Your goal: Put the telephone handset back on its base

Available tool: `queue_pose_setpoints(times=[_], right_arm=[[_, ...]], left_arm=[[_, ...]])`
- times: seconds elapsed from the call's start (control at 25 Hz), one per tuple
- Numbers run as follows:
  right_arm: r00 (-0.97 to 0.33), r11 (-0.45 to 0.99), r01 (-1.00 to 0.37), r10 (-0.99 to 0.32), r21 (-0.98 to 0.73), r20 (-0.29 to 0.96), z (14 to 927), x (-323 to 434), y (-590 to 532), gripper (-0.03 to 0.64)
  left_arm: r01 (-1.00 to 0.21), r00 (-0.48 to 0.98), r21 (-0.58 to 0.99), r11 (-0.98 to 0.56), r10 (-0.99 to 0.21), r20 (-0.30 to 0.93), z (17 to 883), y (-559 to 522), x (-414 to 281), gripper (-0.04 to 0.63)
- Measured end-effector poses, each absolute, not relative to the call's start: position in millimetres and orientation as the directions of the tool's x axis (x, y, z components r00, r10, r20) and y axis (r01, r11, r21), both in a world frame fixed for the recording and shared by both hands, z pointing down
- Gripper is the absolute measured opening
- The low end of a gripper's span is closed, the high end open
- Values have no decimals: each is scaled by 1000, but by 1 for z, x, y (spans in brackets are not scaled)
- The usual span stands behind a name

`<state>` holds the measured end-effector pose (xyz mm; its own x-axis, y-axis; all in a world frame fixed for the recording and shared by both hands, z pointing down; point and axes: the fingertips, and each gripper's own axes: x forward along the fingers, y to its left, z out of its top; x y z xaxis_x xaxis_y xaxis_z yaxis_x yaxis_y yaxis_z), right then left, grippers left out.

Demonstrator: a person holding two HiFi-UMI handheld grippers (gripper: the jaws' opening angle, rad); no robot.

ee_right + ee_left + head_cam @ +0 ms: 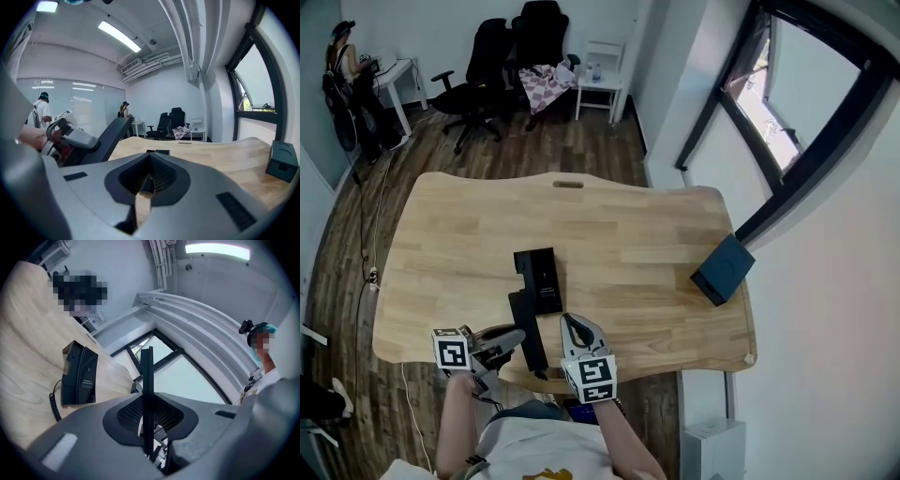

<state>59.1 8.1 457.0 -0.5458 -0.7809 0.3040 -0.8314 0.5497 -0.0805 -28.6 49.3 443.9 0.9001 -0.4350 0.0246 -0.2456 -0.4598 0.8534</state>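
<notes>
The black telephone base [540, 275] lies near the middle of the wooden table [628, 234]. The long black handset [528, 330] hovers just in front of it, near the table's front edge, and my left gripper [516, 338] is shut on it from the left. In the left gripper view the handset [146, 380] stands edge-on between the jaws, with the base [79, 374] and its coiled cord [55, 405] to the left. My right gripper [578, 328] sits just right of the handset, shut and empty. The right gripper view shows its jaws closed, the handset [111, 133] at the left.
A dark blue box [723, 269] sits at the table's right edge by the window. Black office chairs [502, 56] and a small white side table [600, 89] stand at the far wall. A person [342, 66] stands at a desk at the far left.
</notes>
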Motion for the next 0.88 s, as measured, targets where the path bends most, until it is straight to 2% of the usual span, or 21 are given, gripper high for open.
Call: queue_pose_setpoints(times=[0.4, 0.68, 0.88], right_arm=[[-500, 504, -860, -801, -78, 328, 467, 36, -46, 6], [-446, 443, -892, -838, -85, 315, 461, 45, -47, 6], [-459, 449, -887, -836, -105, 302, 462, 45, -46, 6]], left_arm=[[-194, 927, 859, -473, -376, 3, 448, -18, -48, 71], [-220, 926, 847, -484, -378, 24, 446, -33, -63, 71], [-215, 923, 849, -483, -385, 15, 446, -29, -61, 71]])
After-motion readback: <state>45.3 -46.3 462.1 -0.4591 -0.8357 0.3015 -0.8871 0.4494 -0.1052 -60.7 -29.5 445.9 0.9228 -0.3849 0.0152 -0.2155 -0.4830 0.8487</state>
